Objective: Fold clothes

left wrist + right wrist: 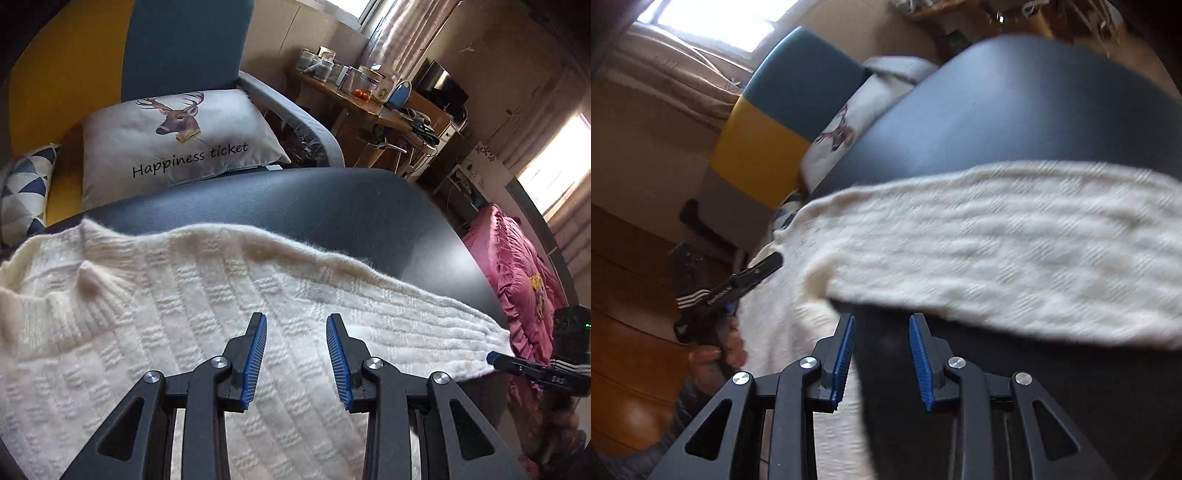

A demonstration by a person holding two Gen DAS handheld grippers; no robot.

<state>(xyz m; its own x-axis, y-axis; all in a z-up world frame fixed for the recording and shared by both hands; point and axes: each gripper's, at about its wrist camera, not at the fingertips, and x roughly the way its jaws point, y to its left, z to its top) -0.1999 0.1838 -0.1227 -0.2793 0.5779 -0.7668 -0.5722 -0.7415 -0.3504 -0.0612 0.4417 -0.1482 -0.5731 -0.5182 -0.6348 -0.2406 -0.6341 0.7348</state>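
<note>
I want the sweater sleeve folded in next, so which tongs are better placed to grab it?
Right, probably. The right tongs hang open just short of the sleeve; the left tongs are over the sweater's body.

A grey cushion (177, 136) printed with a deer's head leans on a blue and yellow chair back (184, 40); a triangle-patterned cushion (26, 184) sits beside it; a cluttered wooden table (369, 103) stands behind; pink bedding (517, 280) lies right of the dark worktop (332, 206).

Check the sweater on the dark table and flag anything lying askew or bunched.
The cream sweater is not flat: its sleeve trails diagonally toward the dark table edge, with the cuff at the rim. The ribbed collar is humped up. Nothing looks torn or spilled.
</note>
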